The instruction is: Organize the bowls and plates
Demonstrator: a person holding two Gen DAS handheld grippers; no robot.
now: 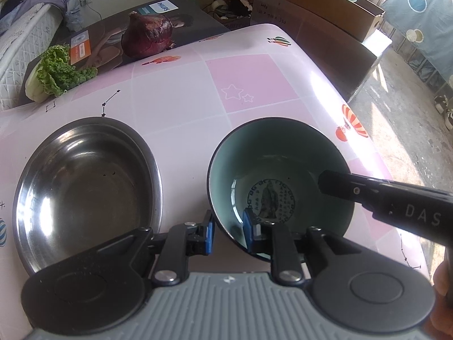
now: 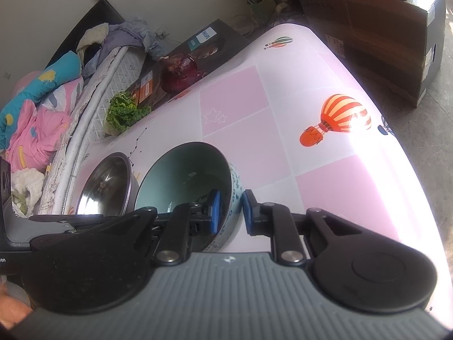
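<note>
- In the left wrist view, the ceramic bowl (image 1: pixel 279 181) fills the lower centre-right of the frame, standing on the pink checked table (image 1: pixel 181 90); its inside is pale teal with a round printed figure at the bottom.
- The left gripper (image 1: pixel 228 231) sits at the bottom centre of that view, its 2 blue-padded fingers straddling the bowl's near rim: 1 pad inside, 1 outside. A gap shows between the outer pad and the wall, so whether it grips cannot be told.
- The steel bowl (image 1: pixel 85 187) lies at lower left, just beside the ceramic bowl; whether their rims touch is unclear.
- The right gripper's finger (image 1: pixel 368 195) enters from the right edge, its tip inside the ceramic bowl's far right wall.
- In the right wrist view, the right gripper (image 2: pixel 230 211) at lower centre straddles the ceramic bowl's (image 2: pixel 187 178) patterned right wall, 1 pad inside and 1 outside; the jaws are narrow, with the outer pad a little clear of the wall.
- The steel bowl (image 2: pixel 107 187) shows at left centre, behind the ceramic one.
- At upper left of both views, lettuce (image 1: pixel 61 70) and a red cabbage (image 1: pixel 148 34) sit at the table's far edge, the cabbage resting on a dark printed box (image 1: pixel 170 14).
- Cardboard boxes (image 2: pixel 376 28) stand at upper right.
</note>
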